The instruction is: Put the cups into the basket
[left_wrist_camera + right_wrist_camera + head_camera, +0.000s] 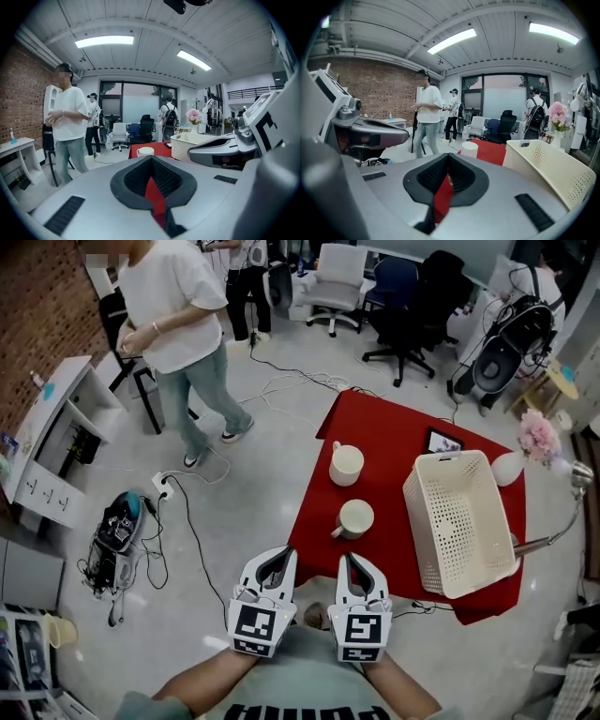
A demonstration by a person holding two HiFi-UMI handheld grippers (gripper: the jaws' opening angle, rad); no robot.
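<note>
Seen from the head camera, the person held two grey-and-white handheld grippers side by side, low at the near edge of a table covered in red cloth (398, 442). The left gripper (280, 553) was clenched, its black jaws pressed together on nothing. The right gripper (353, 560) was clenched and empty too.

Just ahead of both jaw tips, nearer the right gripper, stood a cream round ceramic cup (356, 518) with its handle facing left. A second cream ceramic cup (346, 464) stood farther ahead, beyond the first.

Ahead and to the right of the right gripper sat a cream perforated plastic basket (457, 524), with neither cup in it. From the right gripper view the basket (548, 169) rose close on the right.

Far ahead and left of the left gripper, a person in a white shirt (173, 310) stood on the grey floor.
</note>
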